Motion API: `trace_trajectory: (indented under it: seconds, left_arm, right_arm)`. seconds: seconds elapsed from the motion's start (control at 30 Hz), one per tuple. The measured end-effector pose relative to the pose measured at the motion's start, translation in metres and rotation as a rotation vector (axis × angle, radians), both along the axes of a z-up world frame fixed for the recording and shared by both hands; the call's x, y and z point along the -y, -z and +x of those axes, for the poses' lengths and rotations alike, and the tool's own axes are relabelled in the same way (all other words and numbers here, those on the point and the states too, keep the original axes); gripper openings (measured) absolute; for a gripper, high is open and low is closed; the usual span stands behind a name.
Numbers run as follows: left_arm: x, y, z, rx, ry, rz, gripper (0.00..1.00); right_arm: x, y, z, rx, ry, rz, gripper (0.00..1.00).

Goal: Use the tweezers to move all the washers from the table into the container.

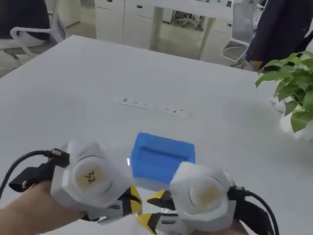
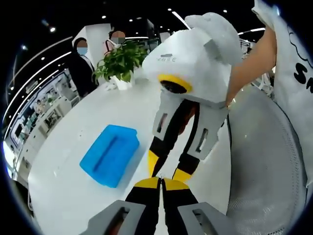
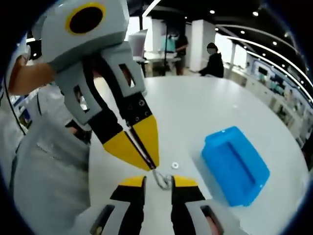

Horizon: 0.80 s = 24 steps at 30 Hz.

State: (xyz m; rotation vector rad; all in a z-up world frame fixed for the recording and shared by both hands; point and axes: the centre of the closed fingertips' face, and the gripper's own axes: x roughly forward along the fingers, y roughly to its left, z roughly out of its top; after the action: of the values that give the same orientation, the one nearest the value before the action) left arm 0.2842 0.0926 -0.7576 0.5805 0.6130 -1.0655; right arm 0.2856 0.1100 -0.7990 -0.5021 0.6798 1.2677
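A blue rectangular container lies on the white table, just beyond both grippers. My left gripper is shut on thin metal tweezers, which point down at the table. The tweezers' tip reaches between the parted jaws of my right gripper, which stands open and faces the left one. One small washer lies on the table right beside the tweezers' tip, short of the container.
A potted plant stands at the table's right edge. A socket strip is set into the tabletop beyond the container. A person stands behind the far right corner, and a chair sits far left.
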Motion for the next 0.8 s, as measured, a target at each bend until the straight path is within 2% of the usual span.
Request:
trace_trajectory:
  seconds: [0.07, 0.2, 0.27, 0.37, 0.43, 0.57, 0.6, 0.67, 0.7, 0.77, 0.8]
  left_arm:
    - [0.001, 0.0, -0.001, -0.014, 0.002, -0.003, 0.0]
    - [0.005, 0.0, -0.003, -0.011, 0.015, 0.009, 0.0]
    - [0.007, 0.0, -0.003, 0.001, 0.022, 0.012, 0.0]
    - [0.012, 0.0, -0.001, 0.024, 0.035, 0.025, 0.0]
    - [0.015, 0.001, -0.001, 0.029, 0.021, 0.023, 0.0]
    - [0.017, 0.003, 0.002, 0.034, -0.073, -0.02, 0.0]
    - [0.017, 0.002, 0.003, 0.027, -0.117, -0.052, 0.0]
    - [0.013, -0.002, 0.005, 0.046, -0.171, -0.095, 0.01]
    - [0.01, -0.004, 0.004, 0.049, -0.197, -0.11, 0.06]
    - [0.001, -0.005, 0.001, 0.024, -0.273, -0.148, 0.17]
    - [-0.005, -0.007, 0.001, 0.033, -0.321, -0.17, 0.23]
  right_arm:
    - [-0.002, 0.005, 0.0, -0.003, -0.009, -0.006, 0.12]
    - [0.0, 0.008, 0.0, 0.022, -0.026, -0.011, 0.07]
    - [0.002, 0.008, 0.0, 0.027, -0.032, -0.012, 0.06]
    - [0.004, 0.007, 0.0, 0.067, -0.051, -0.017, 0.04]
    - [0.005, 0.006, 0.001, 0.061, -0.04, -0.027, 0.03]
    - [0.007, 0.006, 0.002, 0.054, -0.013, -0.03, 0.03]
    - [0.007, 0.006, 0.002, 0.049, -0.009, -0.03, 0.03]
    - [0.007, 0.005, 0.004, 0.034, 0.005, -0.026, 0.03]
    - [0.007, 0.005, 0.004, 0.031, 0.006, -0.025, 0.03]
    - [0.009, 0.004, 0.005, 0.03, 0.014, -0.027, 0.02]
    - [0.01, 0.003, 0.006, 0.028, 0.017, -0.024, 0.02]
